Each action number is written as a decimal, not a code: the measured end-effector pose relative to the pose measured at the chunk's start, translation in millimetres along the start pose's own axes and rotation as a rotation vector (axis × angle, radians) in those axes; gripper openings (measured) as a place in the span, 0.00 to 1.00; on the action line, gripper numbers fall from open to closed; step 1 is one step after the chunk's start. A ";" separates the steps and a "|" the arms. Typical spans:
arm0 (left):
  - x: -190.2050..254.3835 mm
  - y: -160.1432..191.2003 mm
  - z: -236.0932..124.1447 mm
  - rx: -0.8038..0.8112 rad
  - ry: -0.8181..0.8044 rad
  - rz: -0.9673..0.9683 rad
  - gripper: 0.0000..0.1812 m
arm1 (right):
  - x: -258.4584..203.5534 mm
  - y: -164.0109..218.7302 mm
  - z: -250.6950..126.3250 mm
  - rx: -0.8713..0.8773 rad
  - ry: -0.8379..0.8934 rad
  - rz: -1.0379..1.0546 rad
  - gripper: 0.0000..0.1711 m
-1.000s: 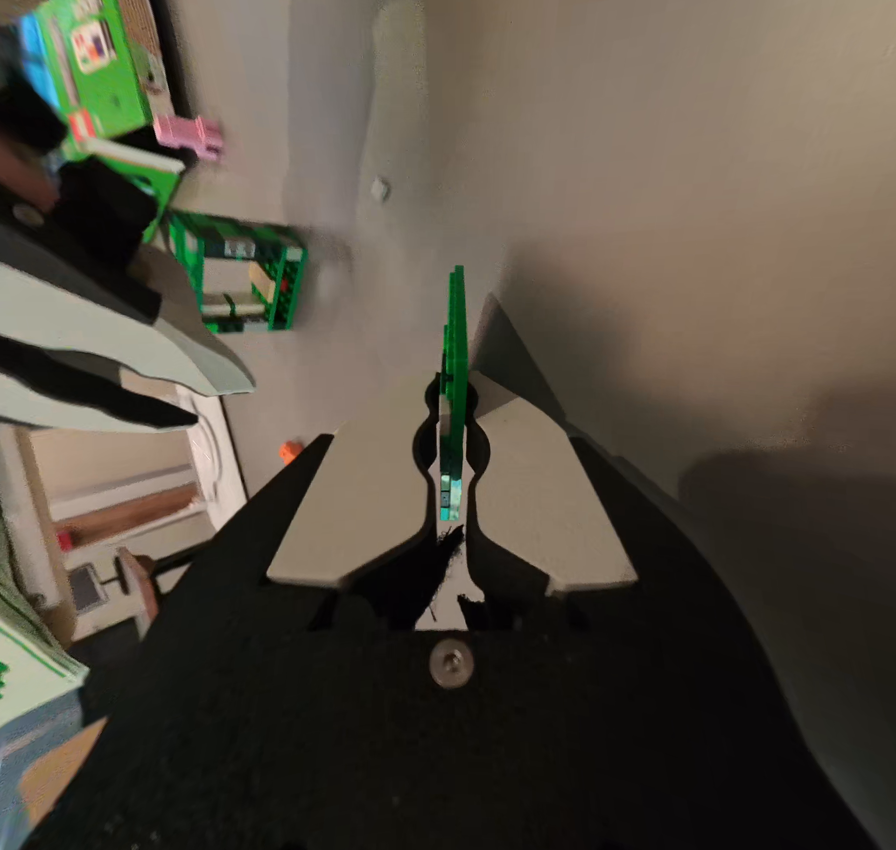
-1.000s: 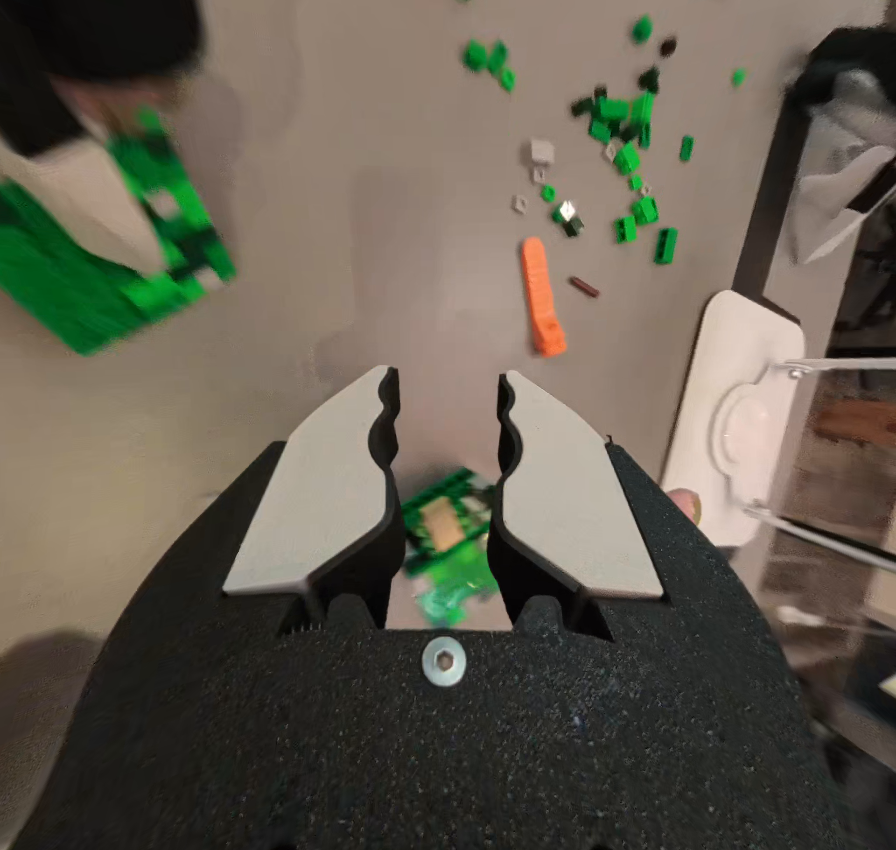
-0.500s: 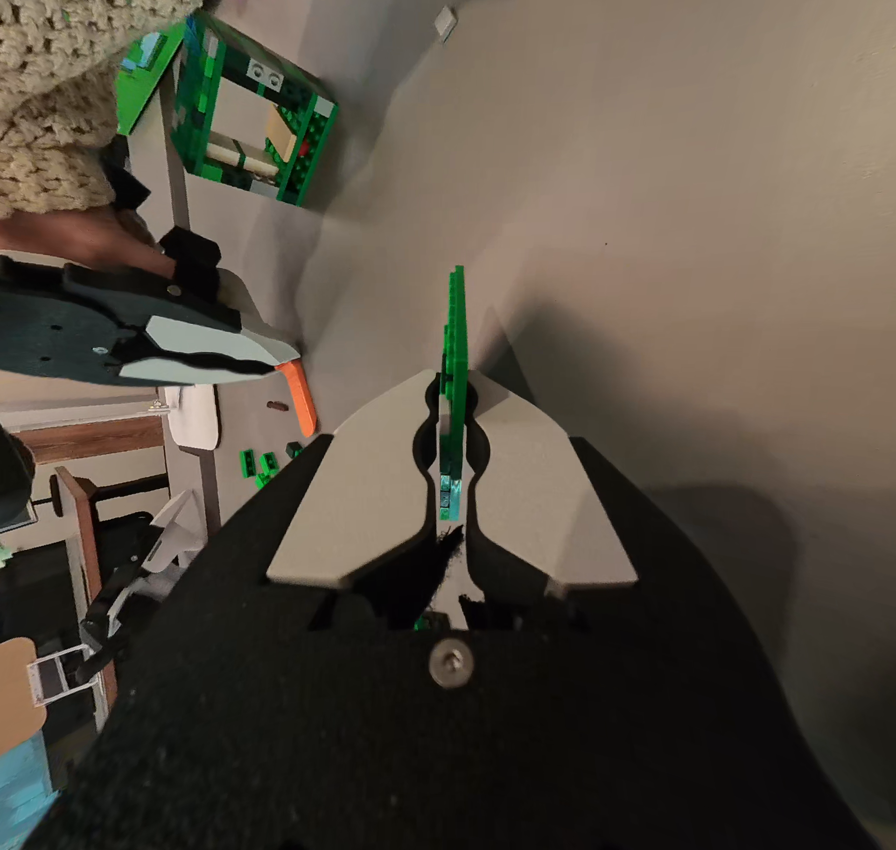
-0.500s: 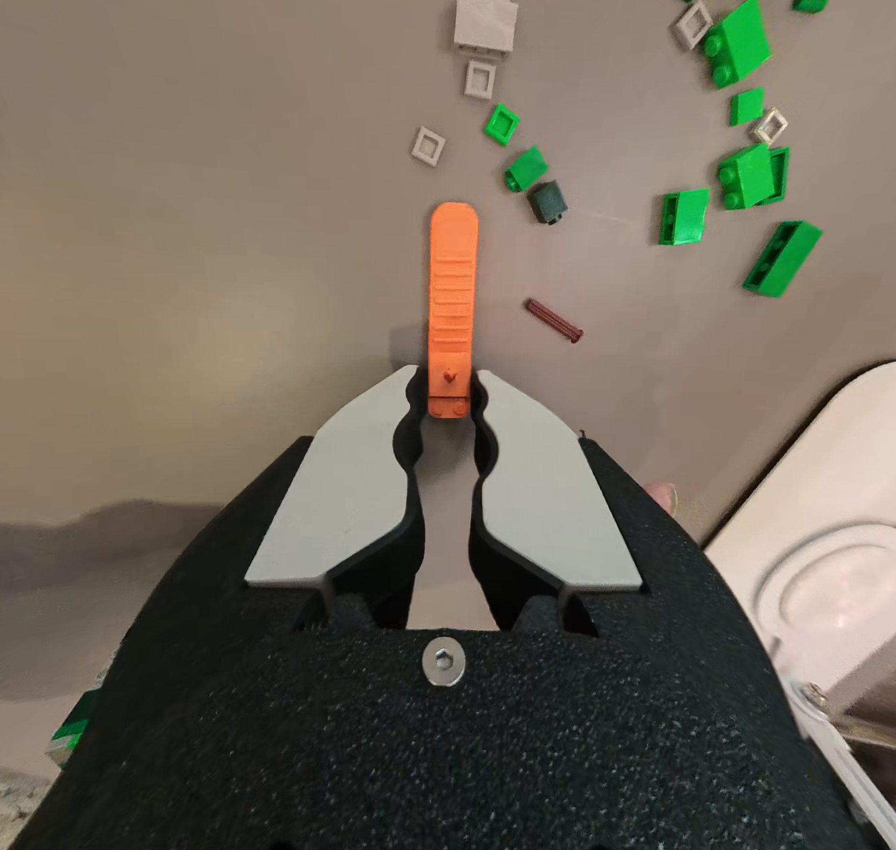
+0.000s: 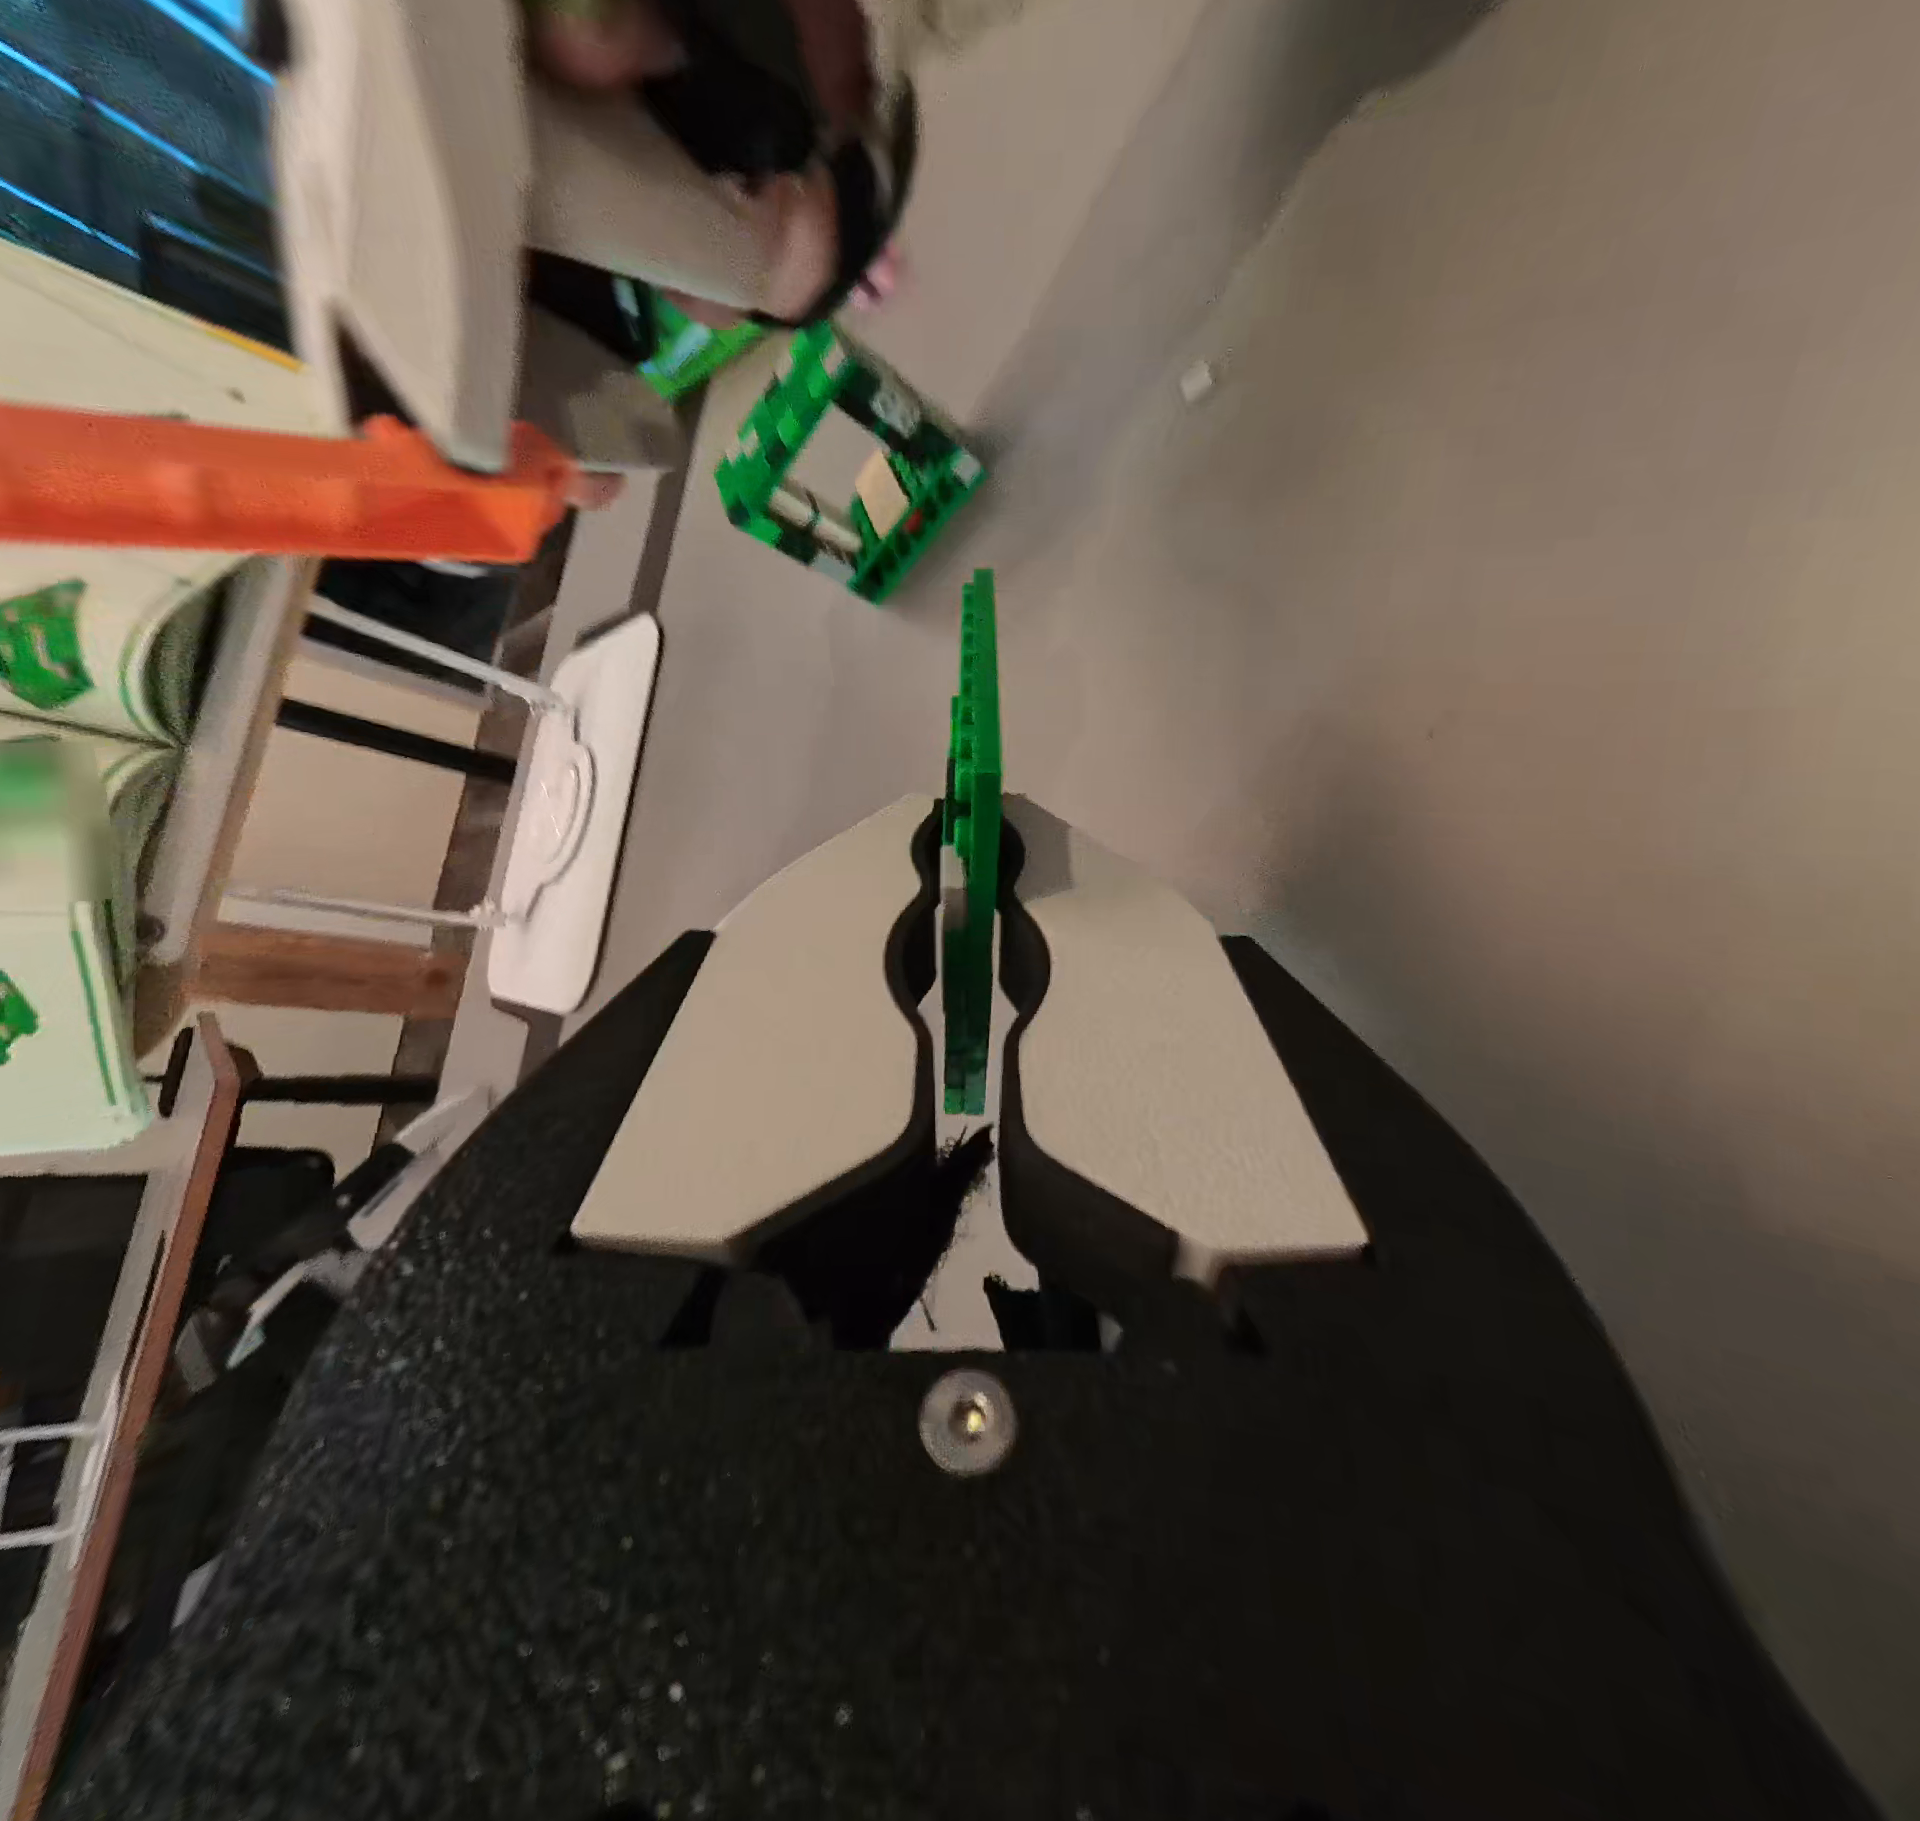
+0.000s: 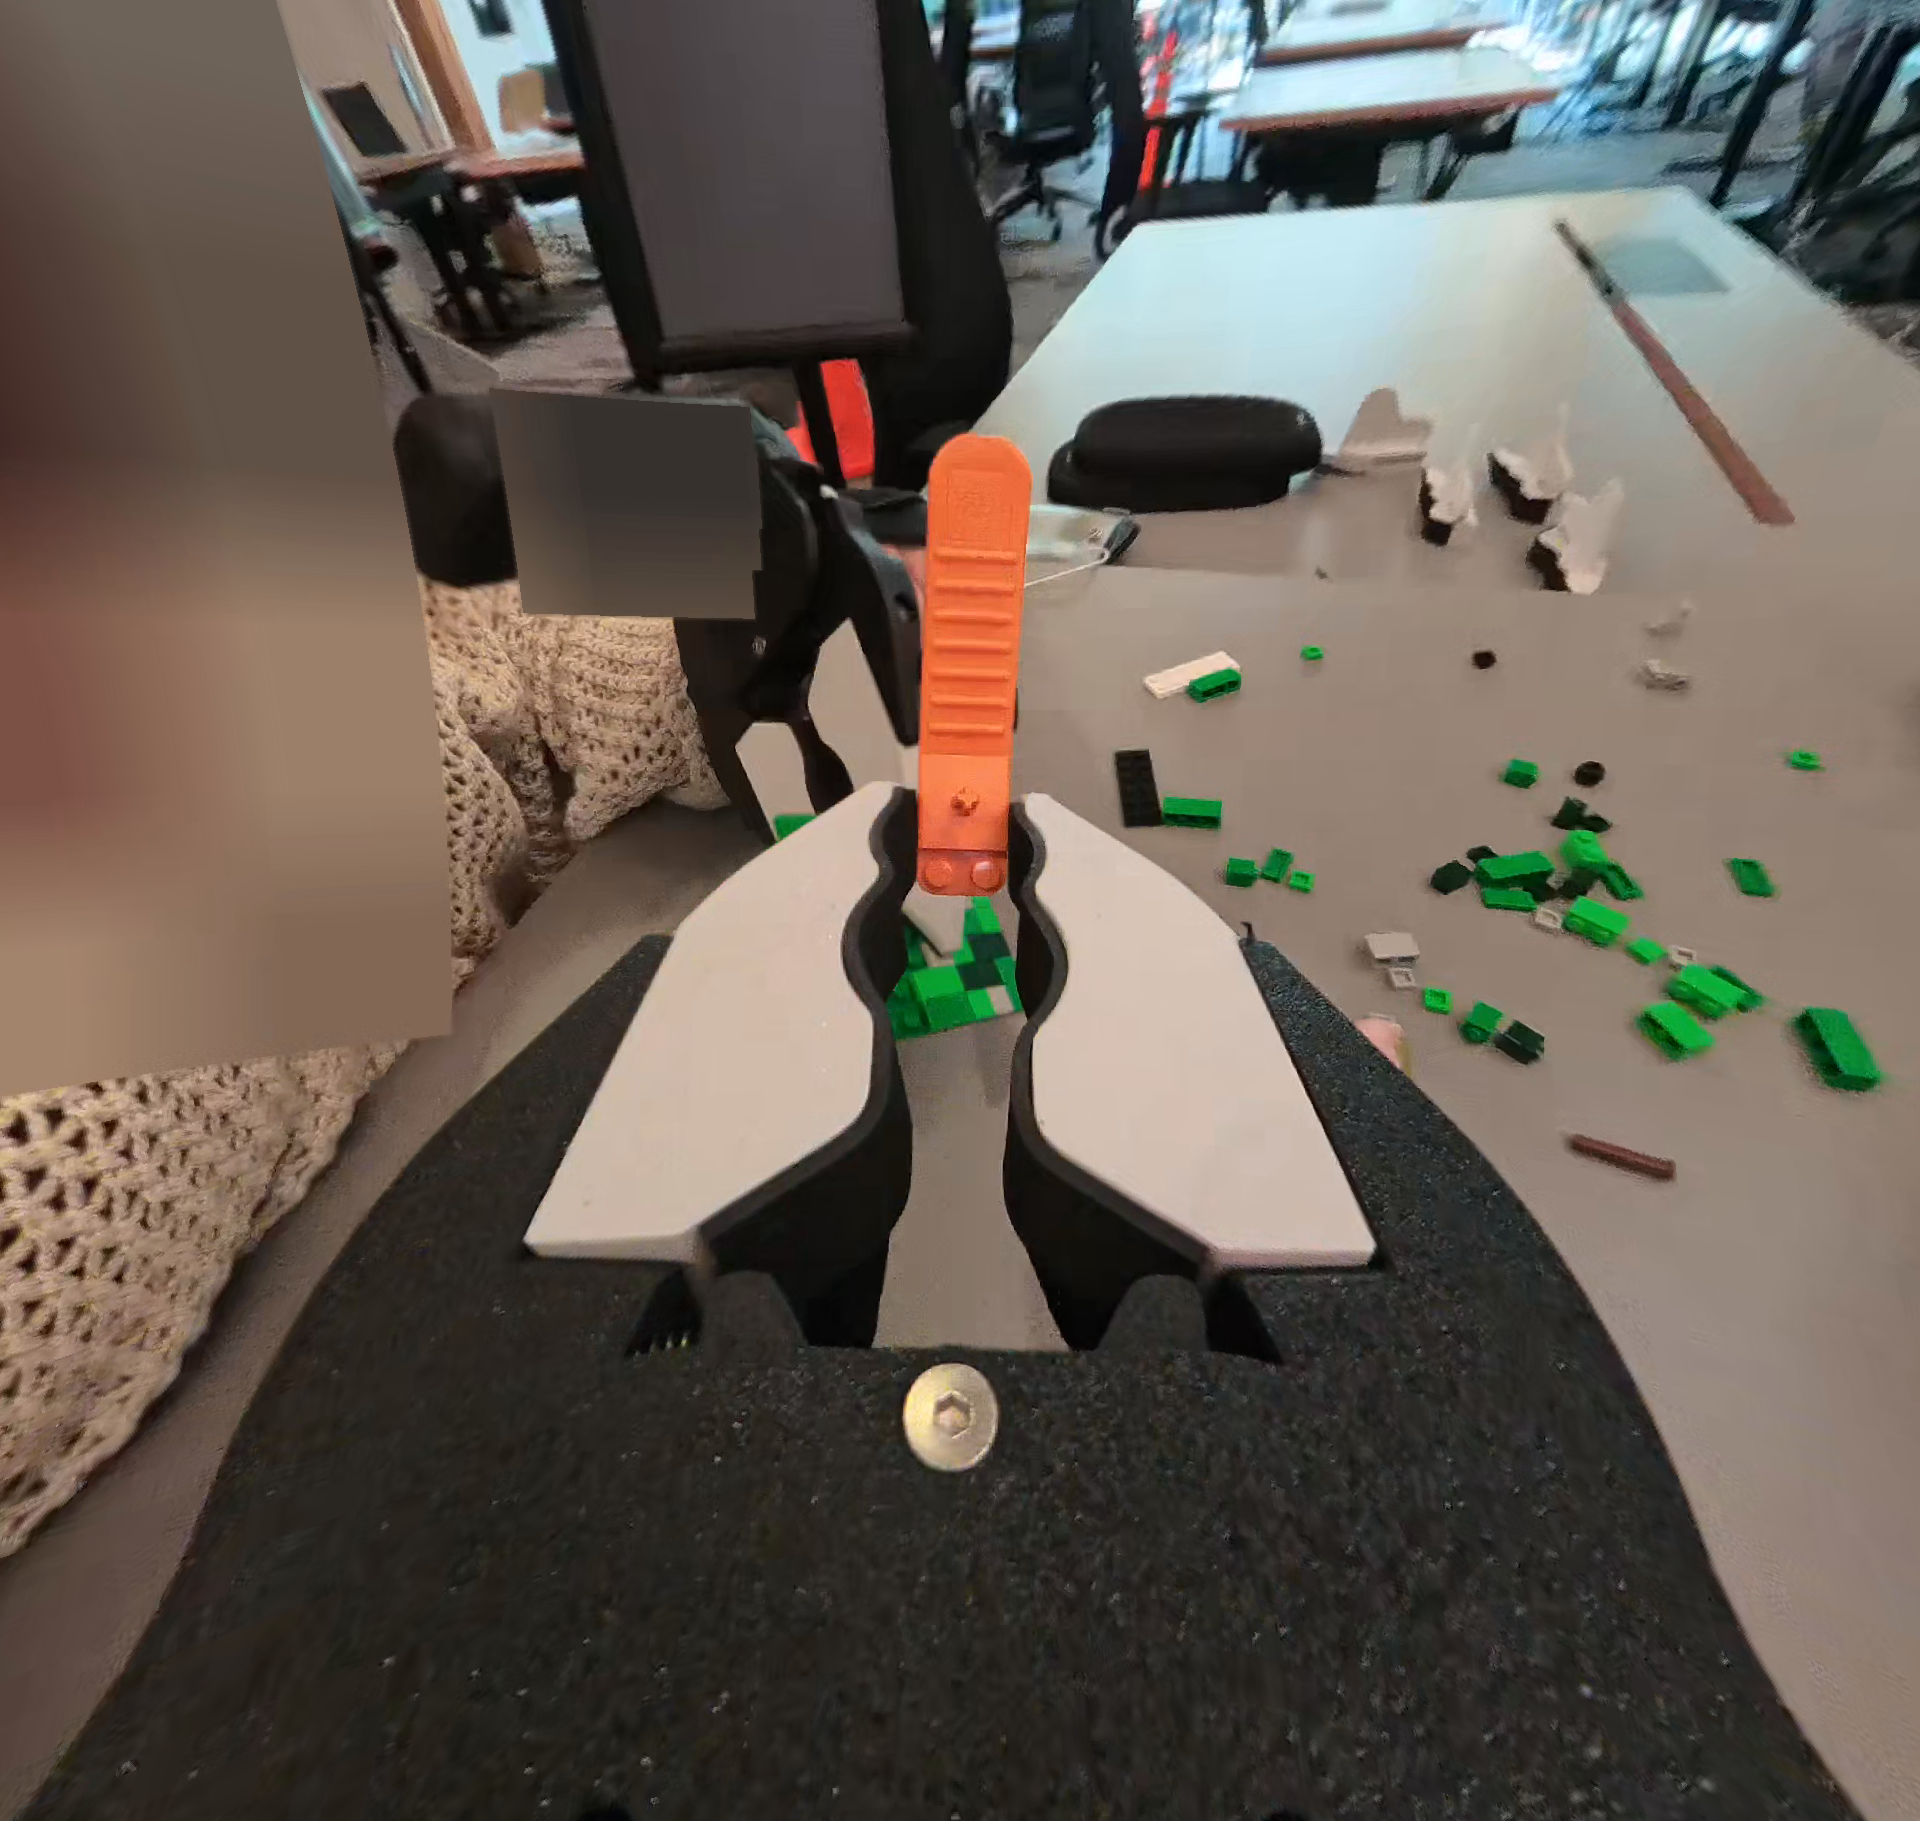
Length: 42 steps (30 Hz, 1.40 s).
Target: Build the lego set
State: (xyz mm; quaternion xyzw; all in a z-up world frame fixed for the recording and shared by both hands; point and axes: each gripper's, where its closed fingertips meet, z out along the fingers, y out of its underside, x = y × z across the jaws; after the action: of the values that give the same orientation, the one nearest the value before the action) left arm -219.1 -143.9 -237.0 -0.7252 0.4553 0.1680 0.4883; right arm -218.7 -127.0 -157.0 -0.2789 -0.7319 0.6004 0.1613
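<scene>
My left gripper is shut on a thin green lego plate assembly, held edge-on above the grey table. A hollow green lego frame build stands on the table beyond it. My right gripper is shut on the end of an orange brick separator, lifted off the table and pointing up. In the left wrist view the right gripper and the orange separator show blurred at upper left. The left gripper and its green plate show behind the separator in the right wrist view.
Many loose green, dark and grey lego pieces lie on the grey table at right, with a brown rod. A person's knitted sleeve is at left. A white tray sits at the table edge. There is about 8 centimeters between the tips of the two grippers. From either gripper's tips it is about 20 centimeters to the brown rod.
My right gripper closed on the orange separator and lifted it off the table, tilting the view up toward the room. My left gripper kept its hold on the green plate and turned slightly.
</scene>
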 end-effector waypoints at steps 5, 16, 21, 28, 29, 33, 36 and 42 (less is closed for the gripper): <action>0.5 -23.3 -6.1 0.154 0.014 -0.059 0.03 | -22.0 8.4 -11.6 0.033 0.078 -0.012 0.09; 14.4 -32.2 -0.8 0.205 0.068 -0.040 0.03 | -25.2 38.0 -23.6 0.086 0.168 0.103 0.09; 14.8 -36.8 -3.1 0.246 0.089 -0.078 0.03 | -15.6 58.1 -31.0 -0.041 0.320 -0.041 0.09; 16.1 -32.3 -1.9 0.212 0.126 -0.136 0.03 | -10.1 58.9 -47.0 -0.525 0.675 -0.919 0.09; 19.2 -30.0 0.6 0.189 0.142 -0.139 0.03 | -11.0 59.1 -46.5 -0.600 0.696 -1.037 0.09; 29.2 -17.5 11.5 0.076 0.190 -0.150 0.03 | -13.5 58.9 -42.8 -0.802 0.739 -1.398 0.09; 31.3 -16.1 14.6 0.062 0.168 -0.089 0.03 | -7.5 66.8 -48.4 -0.973 0.747 -1.541 0.10; 32.2 -14.7 19.0 0.033 0.093 0.081 0.03 | -13.2 78.3 -44.7 -1.025 0.695 -1.595 0.10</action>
State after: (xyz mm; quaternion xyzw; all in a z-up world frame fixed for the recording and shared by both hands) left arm -186.1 -142.0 -259.9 -0.7053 0.5090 0.1463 0.4713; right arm -165.9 -90.1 -221.4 0.0966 -0.7870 -0.1843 0.5808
